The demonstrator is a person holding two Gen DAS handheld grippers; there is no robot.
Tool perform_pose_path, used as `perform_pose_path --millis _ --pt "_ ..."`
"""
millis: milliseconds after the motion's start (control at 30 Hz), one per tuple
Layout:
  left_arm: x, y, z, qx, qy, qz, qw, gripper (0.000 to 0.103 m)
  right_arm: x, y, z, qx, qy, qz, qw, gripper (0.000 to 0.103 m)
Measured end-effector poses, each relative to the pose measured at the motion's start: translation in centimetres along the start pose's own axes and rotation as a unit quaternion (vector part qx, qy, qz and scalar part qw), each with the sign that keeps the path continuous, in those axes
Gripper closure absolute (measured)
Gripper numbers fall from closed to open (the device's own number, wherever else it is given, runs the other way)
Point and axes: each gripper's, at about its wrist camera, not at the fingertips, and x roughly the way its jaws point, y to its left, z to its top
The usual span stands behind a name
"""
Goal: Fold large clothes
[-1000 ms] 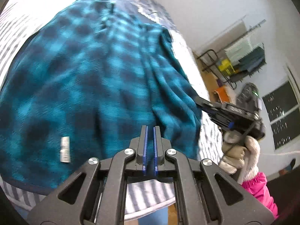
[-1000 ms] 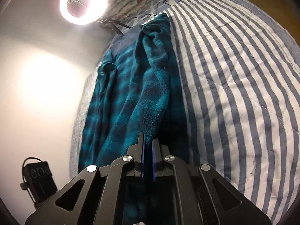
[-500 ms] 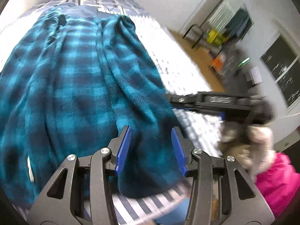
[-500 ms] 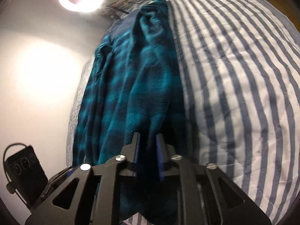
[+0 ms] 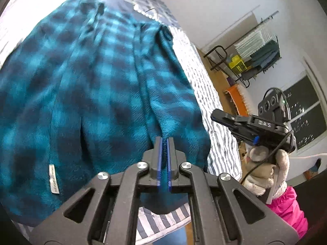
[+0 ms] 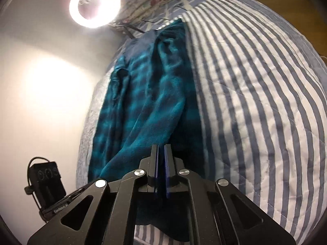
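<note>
A teal and dark blue plaid fleece garment (image 5: 92, 91) lies spread lengthwise on a striped bed cover (image 5: 222, 143). A white label (image 5: 53, 178) shows near its near hem. My left gripper (image 5: 164, 140) is shut, and a raised fold of the garment runs straight into its blue pads. In the right wrist view the garment (image 6: 147, 102) lies bunched along the left of the bed. My right gripper (image 6: 161, 148) is shut on the garment's near right edge. From the left wrist view that right gripper (image 5: 213, 116) sits at the garment's right side, held by a gloved hand (image 5: 263, 167).
The striped cover (image 6: 255, 102) stretches wide to the right of the garment. A ring light (image 6: 94, 5) glares at the head of the bed by a white wall. Beyond the bed stand a clothes rack (image 5: 255, 57), an orange box (image 5: 238, 100) and a dark window (image 5: 306, 118).
My left gripper opened over a fold near the garment's right side, then shut on it. The right gripper's jaws loosened briefly around the edge and shut again.
</note>
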Motion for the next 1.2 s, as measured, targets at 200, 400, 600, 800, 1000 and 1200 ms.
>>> perform_pose_path --millis 200,400,600,800,1000,1200 --pt "0.7 2.3 -1.1 -0.037 0.021 -0.01 0.999 0.051 -0.5 -0.8 -2.0 0.006 0.028 0.03 0.999 0.063" --pt "2.3 2.0 -1.6 -0.008 0.052 -0.015 0.9985 0.084 1.9 0.5 -5.2 -0.048 0.088 0.043 0.994 0.063" --pt "2.4 2.2 -2.0 -0.1 0.077 -0.126 0.9839 0.102 1.7 3.7 -6.2 -0.113 0.11 0.017 0.987 0.098" --pt "4.3 0.1 -2.4 -0.012 0.067 -0.017 0.9975 0.101 -3.3 1.0 -4.4 -0.04 0.063 0.047 0.996 0.099" --pt "5.1 -1.5 -3.7 0.059 0.067 0.052 0.9947 0.089 1.1 -1.5 -6.9 -0.055 0.135 -0.083 0.986 0.1" --pt "0.2 -4.2 -4.0 0.095 -0.008 0.077 0.9925 0.082 -3.2 -1.0 -6.7 -0.079 0.086 -0.05 0.992 0.099"
